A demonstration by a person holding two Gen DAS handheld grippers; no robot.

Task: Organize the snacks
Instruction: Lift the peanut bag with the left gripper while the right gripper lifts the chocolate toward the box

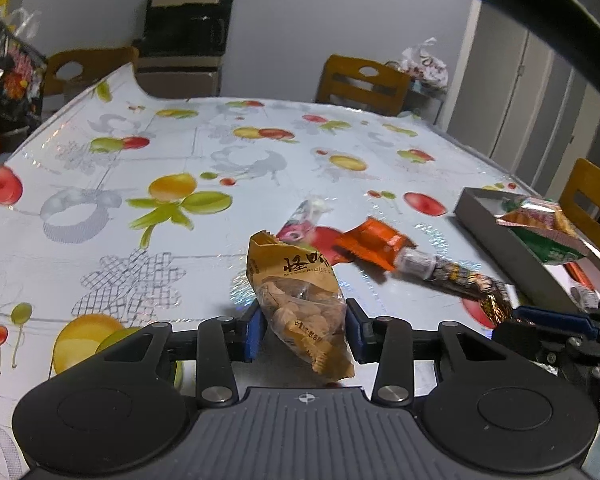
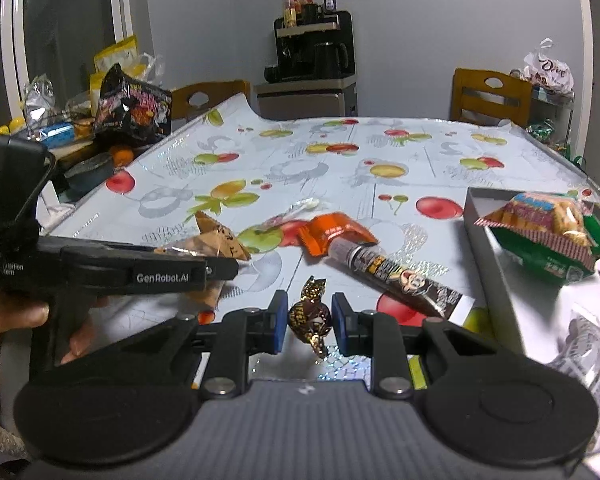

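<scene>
Tan crinkly plastic is what the left tool (image 1: pixel 305 330) has between its blue pads: a brown snack bag (image 1: pixel 300 300) of pale chunky pieces, standing tilted with its top leaning away from the tool and its bottom corner hanging down toward the tool's body. The pads press in on it from both sides, so it's gripped, with the jaws a moderate way apart. The right tool (image 2: pixel 310 320) is nearly closed and pinches a small dark brown and gold wrapped candy (image 2: pixel 311 318), twisted ends sticking out above and below the pads. Just ahead of the right tool, on the fruit-print table (image 1: pixel 220 148), lies a long dark snack stick (image 2: pixel 400 276), with an orange packet (image 2: pixel 332 232) touching its far end and a clear pink-printed wrapper (image 1: pixel 304 220) just beyond that. Off to the right tool's right side sits a grey tray (image 2: pixel 488 240) holding a green and orange snack pack (image 2: pixel 548 232). From the right wrist view the left tool shows up on the left, held by a hand (image 2: pixel 16 320), brown bag poking out past its tip. Wooden chairs (image 2: pixel 490 94) stand at the table's far edge.
</scene>
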